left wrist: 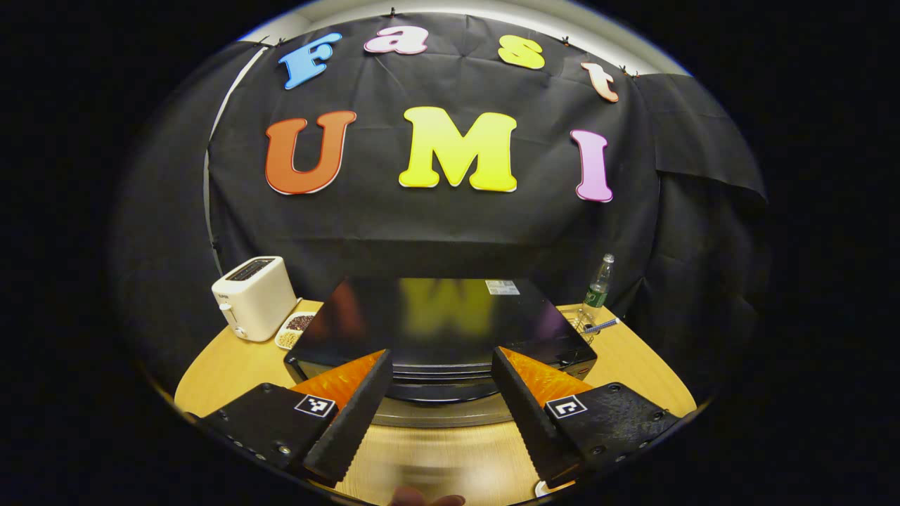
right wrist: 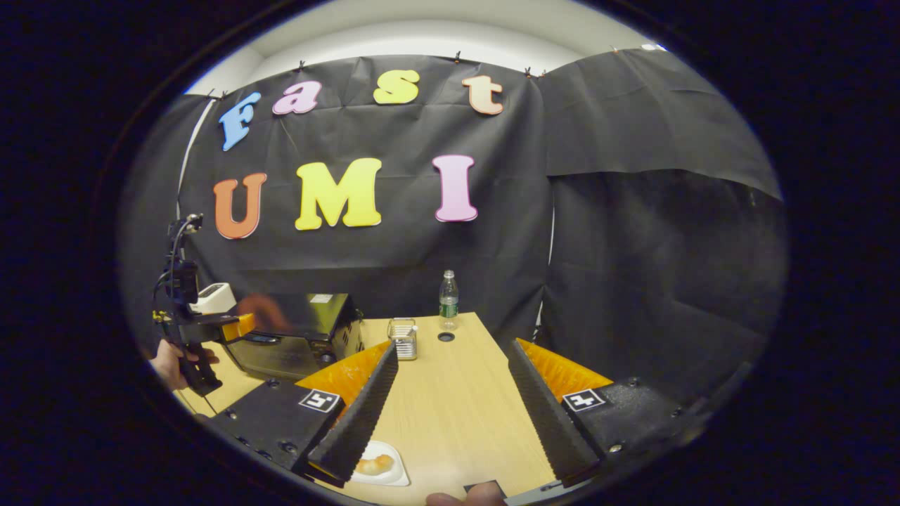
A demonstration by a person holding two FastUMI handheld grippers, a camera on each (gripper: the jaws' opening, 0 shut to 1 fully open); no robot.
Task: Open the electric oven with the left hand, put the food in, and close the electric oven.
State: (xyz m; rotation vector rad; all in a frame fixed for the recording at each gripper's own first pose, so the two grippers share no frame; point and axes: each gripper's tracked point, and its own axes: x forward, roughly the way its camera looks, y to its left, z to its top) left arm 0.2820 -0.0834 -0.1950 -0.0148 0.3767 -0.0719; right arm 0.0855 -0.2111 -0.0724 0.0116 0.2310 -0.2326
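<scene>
The black electric oven point(left wrist: 436, 323) stands right before my left gripper point(left wrist: 441, 355), which is open, its fingers to either side of the oven's front top edge and dark handle point(left wrist: 439, 392). In the right gripper view the oven point(right wrist: 295, 334) sits at the table's left, its door looking closed, and a hand holds the left gripper point(right wrist: 242, 327) at its upper front. The food, a small golden bread piece point(right wrist: 375, 464), lies on a white plate point(right wrist: 394, 478) at the table's near edge, just beside the left finger of my open right gripper point(right wrist: 451, 348), which holds nothing.
A white toaster point(left wrist: 254, 296) and a small dish of beans point(left wrist: 295, 329) stand left of the oven. On the oven's right are a wire holder point(right wrist: 403, 339), a plastic bottle point(right wrist: 448, 299) and the bare wooden table point(right wrist: 457, 407). The black cloth wall rises close behind.
</scene>
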